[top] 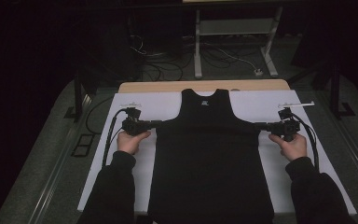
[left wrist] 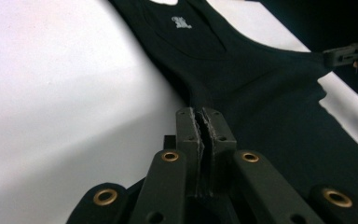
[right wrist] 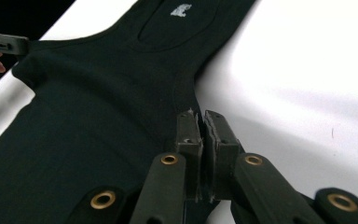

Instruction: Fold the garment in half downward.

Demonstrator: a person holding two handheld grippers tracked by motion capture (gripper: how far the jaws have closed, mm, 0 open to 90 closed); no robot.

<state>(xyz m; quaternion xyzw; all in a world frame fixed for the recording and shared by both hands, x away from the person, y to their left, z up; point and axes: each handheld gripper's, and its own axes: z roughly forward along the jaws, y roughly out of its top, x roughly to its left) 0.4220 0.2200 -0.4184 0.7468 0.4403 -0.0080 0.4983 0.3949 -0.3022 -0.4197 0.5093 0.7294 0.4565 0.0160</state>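
Vest [top: 210,154] on white sheet [top: 168,105]; dark room.

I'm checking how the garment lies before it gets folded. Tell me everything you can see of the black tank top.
The black tank top is sleeveless, of soft knit-looking fabric, with a scooped neck and a small pale print inside the collar. It lies spread flat on the white sheet, neck away from the person, hem hanging off the near edge. The left gripper and right gripper pinch it at the armhole corners, pulling these outward.

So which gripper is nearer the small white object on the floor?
Right. The white object lies beyond the right gripper; the left gripper is across the black vest.
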